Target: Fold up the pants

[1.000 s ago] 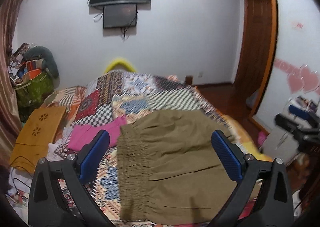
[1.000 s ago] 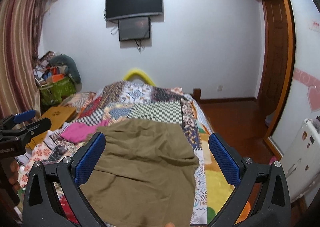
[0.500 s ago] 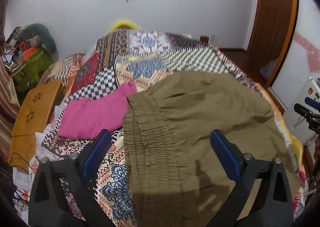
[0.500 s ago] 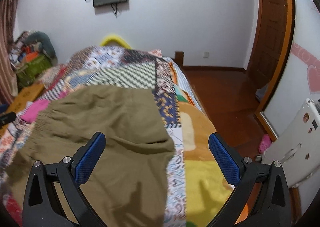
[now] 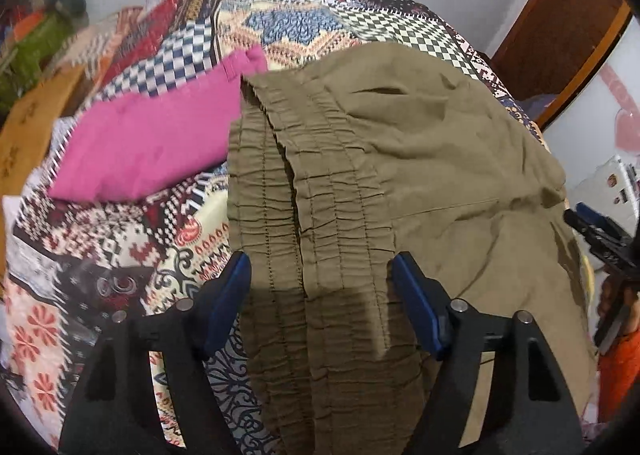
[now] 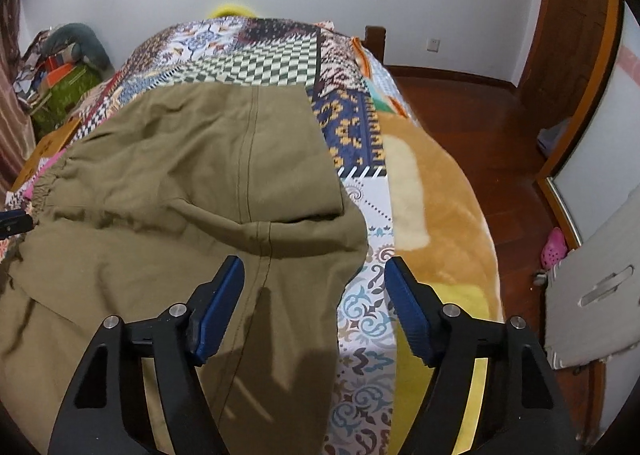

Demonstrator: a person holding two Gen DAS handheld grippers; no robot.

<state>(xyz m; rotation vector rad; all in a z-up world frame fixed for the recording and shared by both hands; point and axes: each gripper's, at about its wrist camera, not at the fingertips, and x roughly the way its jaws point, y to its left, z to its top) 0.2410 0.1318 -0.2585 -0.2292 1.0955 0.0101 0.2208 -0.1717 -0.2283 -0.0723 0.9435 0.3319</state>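
Brown pants [image 5: 420,159] lie wrinkled on the bed [image 5: 120,239], bottom edge cut off. Left tool [image 5: 320,275] and right tool [image 6: 312,275] have been closing, half open, holding nothing.

The pants [image 5: 420,159] are matt olive woven cloth, puckered at the waistband [image 5: 304,195]. The quilt [image 6: 360,287] is smooth printed cotton; the floor [image 6: 492,127] glossy wood.
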